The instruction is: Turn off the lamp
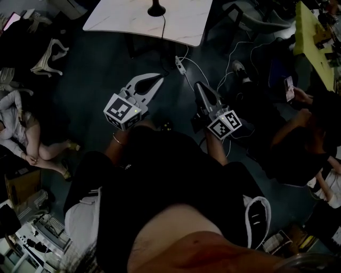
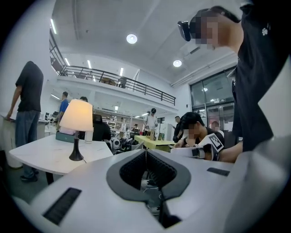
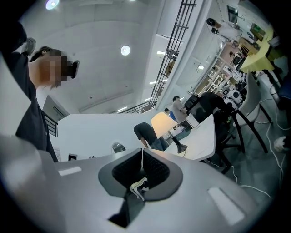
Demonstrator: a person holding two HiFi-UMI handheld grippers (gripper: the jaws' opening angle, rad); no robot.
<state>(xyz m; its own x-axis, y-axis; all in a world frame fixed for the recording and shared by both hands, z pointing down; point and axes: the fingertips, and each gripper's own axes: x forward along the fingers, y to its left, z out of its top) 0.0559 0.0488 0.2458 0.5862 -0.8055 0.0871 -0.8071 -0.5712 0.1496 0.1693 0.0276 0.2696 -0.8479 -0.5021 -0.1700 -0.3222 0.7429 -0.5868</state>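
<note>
At the far left of the head view we logged a person seated on the dark floor. Next came the left gripper, held roughly level above the floor with its marker cube toward us. Its fingers were pressed together at the tips and held nothing. Ahead of it stood the white surface carrying the lamp. The head view showed only the lamp's black base, at the top edge. The left gripper view showed the lamp upright on the surface, its shade glowing, well apart from both grippers. A black cord ran from the base toward the surface's near edge. A white cable lay on the floor between the surface and the grippers. Next came the right gripper, just beside the left. Its fingers were likewise closed tip to tip on nothing. At the far right we listed a second person holding a phone and a yellow-green surface.
</note>
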